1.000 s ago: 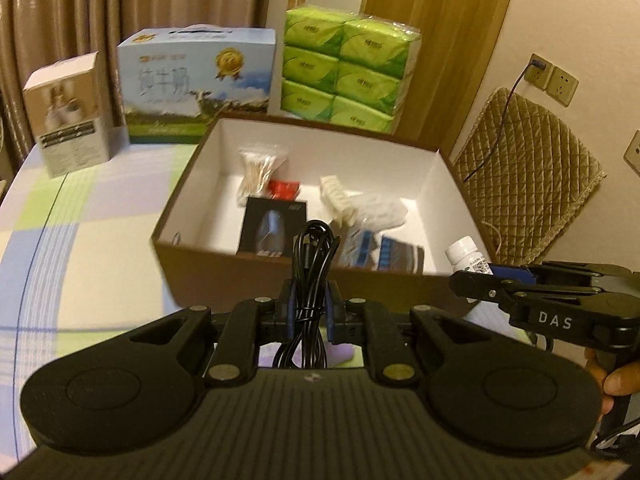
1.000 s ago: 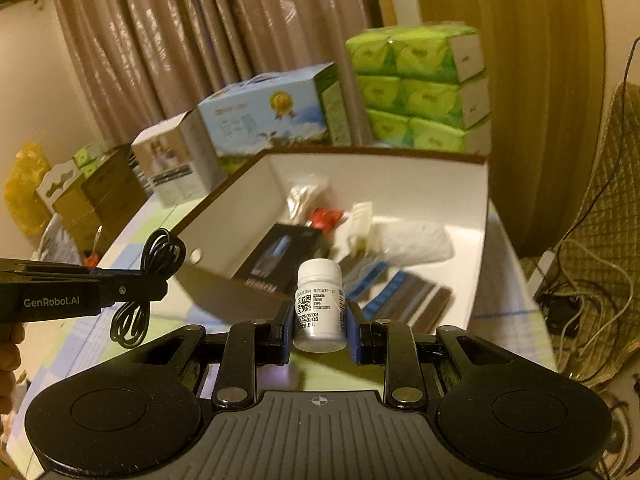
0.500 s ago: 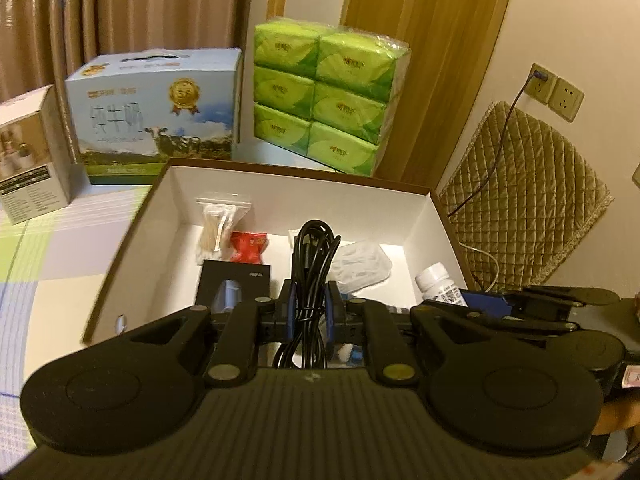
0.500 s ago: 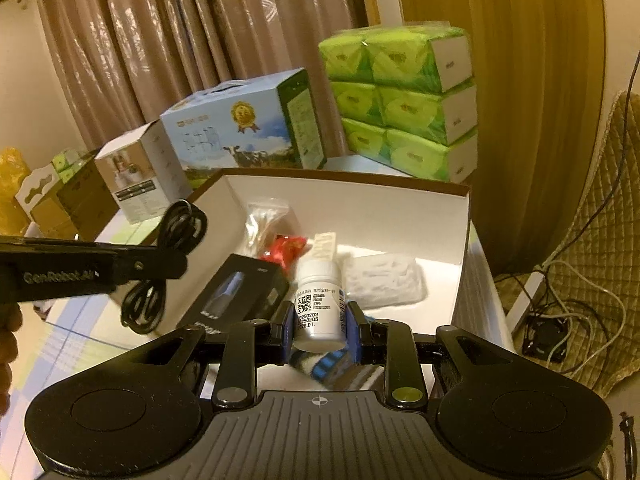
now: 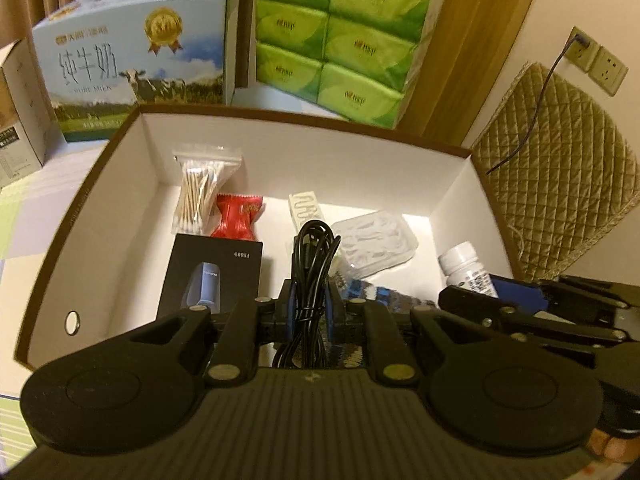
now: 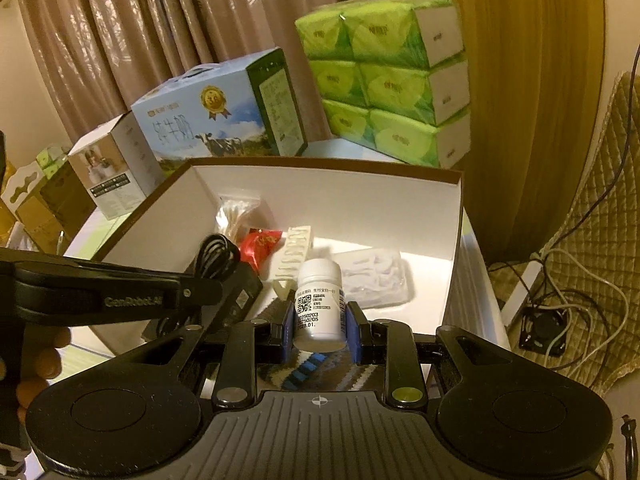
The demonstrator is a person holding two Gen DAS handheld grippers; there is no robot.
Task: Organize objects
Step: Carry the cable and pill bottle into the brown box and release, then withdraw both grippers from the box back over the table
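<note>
Already the brown, white-lined cardboard box [image 5: 100, 184] holds several items; left gripper [image 5: 308, 312] clamps a coiled black cable [image 5: 314, 264], right gripper [image 6: 320, 330] a small white pill bottle [image 6: 320, 304], both above its near edge, unreleased.

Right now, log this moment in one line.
left tool: shut on cable | right tool: shut on bottle | both over box | neither released

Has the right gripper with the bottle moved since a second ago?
Yes. The right gripper and bottle moved forward, over the box rim.
</note>
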